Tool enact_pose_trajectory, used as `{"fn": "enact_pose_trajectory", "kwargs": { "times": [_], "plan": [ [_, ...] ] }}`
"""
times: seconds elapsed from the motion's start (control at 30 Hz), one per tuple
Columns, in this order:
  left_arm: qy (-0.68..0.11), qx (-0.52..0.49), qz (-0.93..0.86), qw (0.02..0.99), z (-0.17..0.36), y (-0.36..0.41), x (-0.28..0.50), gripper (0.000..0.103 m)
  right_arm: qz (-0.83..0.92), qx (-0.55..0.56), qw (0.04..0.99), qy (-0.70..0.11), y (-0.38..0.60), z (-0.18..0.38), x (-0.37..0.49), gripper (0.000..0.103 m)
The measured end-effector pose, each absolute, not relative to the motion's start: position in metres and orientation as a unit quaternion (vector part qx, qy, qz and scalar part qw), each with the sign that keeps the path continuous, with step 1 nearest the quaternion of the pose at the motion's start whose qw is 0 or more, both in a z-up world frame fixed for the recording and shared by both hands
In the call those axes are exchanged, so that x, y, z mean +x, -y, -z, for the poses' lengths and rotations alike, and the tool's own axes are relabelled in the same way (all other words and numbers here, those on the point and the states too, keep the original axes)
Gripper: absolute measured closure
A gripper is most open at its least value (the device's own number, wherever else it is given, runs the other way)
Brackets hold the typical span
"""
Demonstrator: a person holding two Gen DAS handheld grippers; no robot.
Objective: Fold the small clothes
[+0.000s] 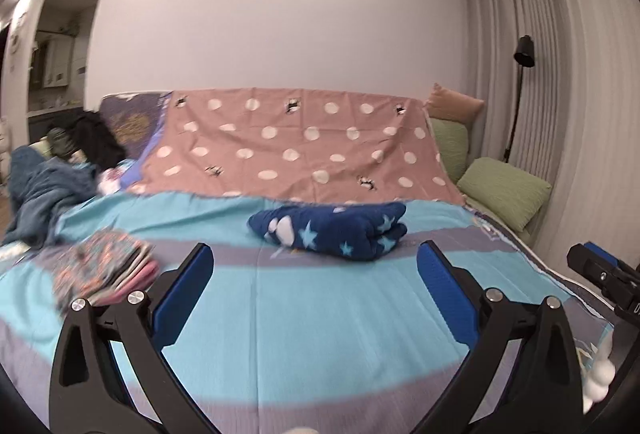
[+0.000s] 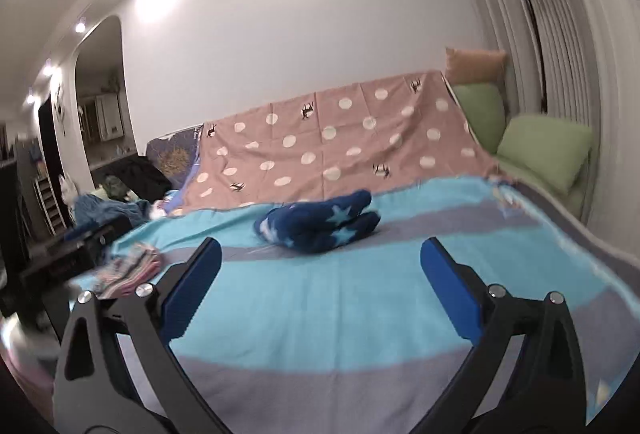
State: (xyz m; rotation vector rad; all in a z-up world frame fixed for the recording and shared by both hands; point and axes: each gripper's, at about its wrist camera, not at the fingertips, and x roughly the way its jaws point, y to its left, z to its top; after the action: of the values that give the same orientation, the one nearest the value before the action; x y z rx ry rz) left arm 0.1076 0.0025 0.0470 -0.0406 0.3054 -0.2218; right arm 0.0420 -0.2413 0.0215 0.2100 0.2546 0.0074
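Observation:
A folded dark-blue garment with pale stars (image 1: 332, 232) (image 2: 320, 224) lies on the turquoise and grey striped bed cover (image 1: 320, 314) (image 2: 320, 314). A stack of folded patterned clothes (image 1: 104, 270) (image 2: 128, 270) rests at the left of the cover. My left gripper (image 1: 316, 256) hovers open in front of the blue garment, with nothing between its blue pads. My right gripper (image 2: 320, 254) is likewise open and empty, short of the same garment. In the left wrist view the right gripper's black and blue tip (image 1: 600, 268) shows at the right edge.
A pink spotted sheet (image 1: 304, 150) (image 2: 340, 150) drapes the backrest. Green pillows (image 1: 504, 190) (image 2: 548, 150) and a tan one (image 1: 452, 104) lie at the right by curtains and a black floor lamp (image 1: 524, 52). Loose blue and dark clothes (image 1: 44, 190) (image 2: 104, 208) pile at the left.

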Motion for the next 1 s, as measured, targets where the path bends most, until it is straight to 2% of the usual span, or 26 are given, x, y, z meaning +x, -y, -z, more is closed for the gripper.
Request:
{"fn": "enact_pose_trajectory", "kwargs": {
  "times": [0.27,0.73,1.0],
  "plan": [
    [-0.155,-0.03,0.07,0.985,-0.04,-0.013,0.029,0.001,-0.003,0.079,0.982,-0.174,0.205,-0.02,-0.013,0.002],
    [-0.19,-0.02,0.075,0.979,-0.029,-0.021,-0.004,0.001,0.024,0.064,0.98,-0.186,0.183,-0.012,-0.039,0.002],
    [-0.214,-0.017,0.087,0.973,-0.019,-0.013,0.002,0.001,0.024,0.068,0.978,-0.197,0.186,-0.008,-0.037,0.002]
  ]
}}
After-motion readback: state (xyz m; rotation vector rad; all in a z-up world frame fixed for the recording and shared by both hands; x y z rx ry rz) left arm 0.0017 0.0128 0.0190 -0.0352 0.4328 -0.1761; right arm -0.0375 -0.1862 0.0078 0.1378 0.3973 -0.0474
